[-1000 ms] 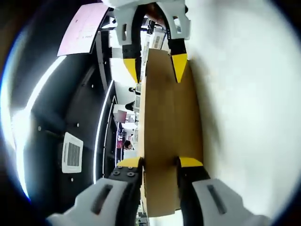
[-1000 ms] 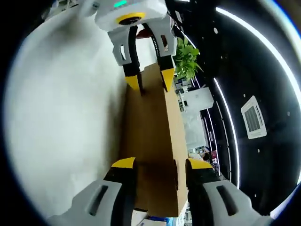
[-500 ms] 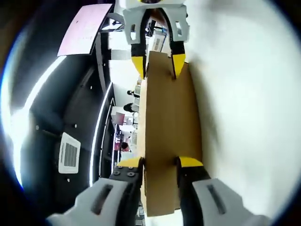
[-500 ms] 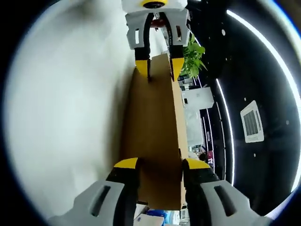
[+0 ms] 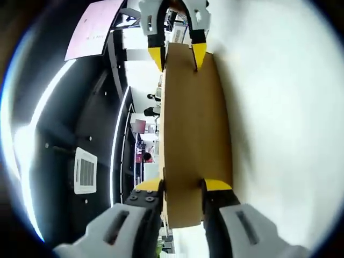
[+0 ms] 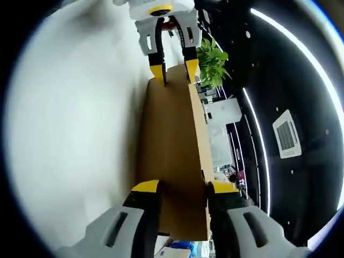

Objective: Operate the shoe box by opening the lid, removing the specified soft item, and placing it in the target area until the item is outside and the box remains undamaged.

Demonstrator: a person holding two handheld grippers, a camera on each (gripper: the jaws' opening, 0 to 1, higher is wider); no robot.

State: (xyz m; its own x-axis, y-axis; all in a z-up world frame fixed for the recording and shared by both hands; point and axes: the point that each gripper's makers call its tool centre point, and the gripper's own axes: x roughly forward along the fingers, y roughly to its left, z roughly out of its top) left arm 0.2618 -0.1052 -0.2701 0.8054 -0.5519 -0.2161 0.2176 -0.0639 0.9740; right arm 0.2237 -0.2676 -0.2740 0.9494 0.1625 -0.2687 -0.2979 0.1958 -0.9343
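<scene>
A: Cardboard lid point(image 5: 196, 129) looks longer in the left gripper view than a second ago; the right gripper point(image 5: 176, 51) at its far end has slid toward the top edge of the frame. Same in the right gripper view: the left gripper point(image 6: 174, 71) sits higher and smaller.

B: Grip state?

A: Both are pinching the lid by its short ends, one each, yellow tips on either side of the panel. The lid runs up the centre of both frames, held edge-on in the air, white surface point(image 5: 279, 107) on one side, dark ceiling with light strips point(image 6: 279, 64) on the other.

B: Step?

A: Lid-off, I'd say: it's carried clear. Box body and soft item, can't see either. Next: set the lid down flat, release both ends, then reach into the box.
</scene>
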